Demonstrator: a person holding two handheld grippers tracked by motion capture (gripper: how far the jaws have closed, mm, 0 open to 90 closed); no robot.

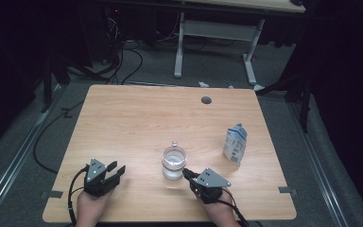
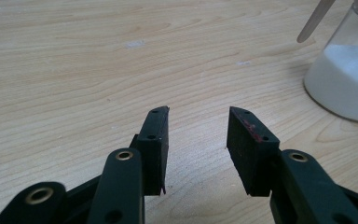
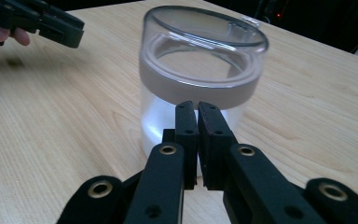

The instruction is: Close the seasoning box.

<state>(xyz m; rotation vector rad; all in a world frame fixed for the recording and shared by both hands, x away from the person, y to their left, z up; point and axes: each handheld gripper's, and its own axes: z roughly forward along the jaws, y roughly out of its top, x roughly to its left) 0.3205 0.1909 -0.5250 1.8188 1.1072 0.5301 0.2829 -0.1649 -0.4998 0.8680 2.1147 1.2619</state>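
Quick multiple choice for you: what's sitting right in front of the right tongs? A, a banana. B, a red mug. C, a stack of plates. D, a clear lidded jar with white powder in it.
D: the right gripper view shows the right tongs, nearly closed, pointing at a clear lidded jar, and the white powder fills its lower part in the left gripper view.

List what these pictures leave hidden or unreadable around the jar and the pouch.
- Jar: right gripper view, its base front is covered by the right gripper; whether the jaws touch it is unclear.
- Jar: left gripper view, cut off by the right and top edges.
- Stick: same view, top cut off.
- Pouch: high view, print too small to read.
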